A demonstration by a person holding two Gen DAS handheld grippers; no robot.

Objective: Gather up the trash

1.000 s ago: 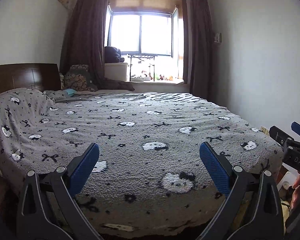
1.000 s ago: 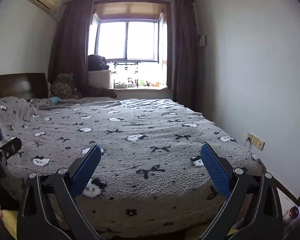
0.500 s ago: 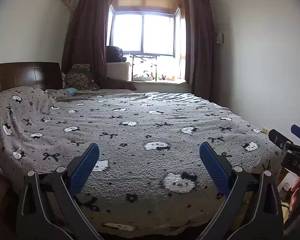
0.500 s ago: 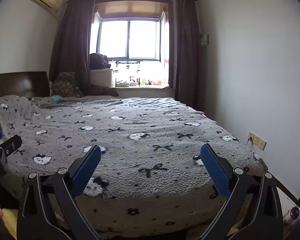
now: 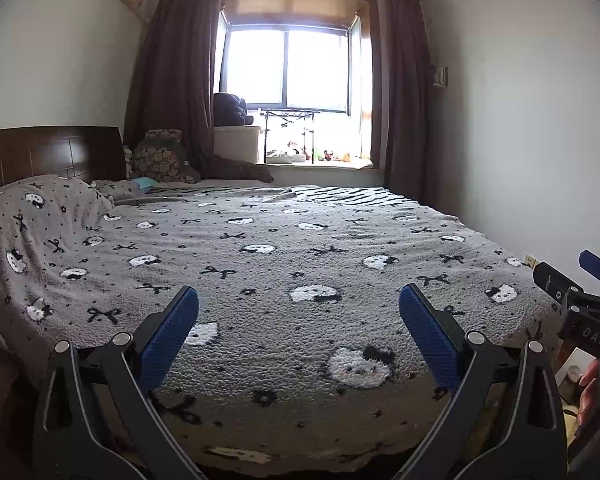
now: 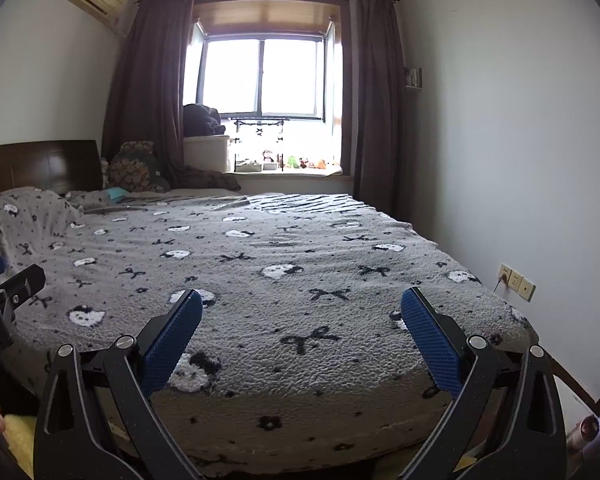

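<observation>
- Our left hand-held gripper (image 5: 298,322) hangs over the near edge of the bed (image 5: 283,248), its blue, finely ribbed pads (image 5: 167,336) spread wide with nothing between them.
- The bed carries a grey, nubbly fleece blanket (image 5: 259,280) patterned with white cat faces and black bows; a dark wooden headboard (image 5: 47,152) stands at its left edge.
- At the far edge we see a window (image 5: 285,68) between brown curtains (image 5: 171,80).
- Our right hand-held gripper (image 6: 302,322) is also wide open and empty; seen from the left wrist, its black body reads "DAS".
- A white wall socket (image 6: 516,282) sits past the bed's right edge.
- We cannot pick out any trash on the bed.
</observation>
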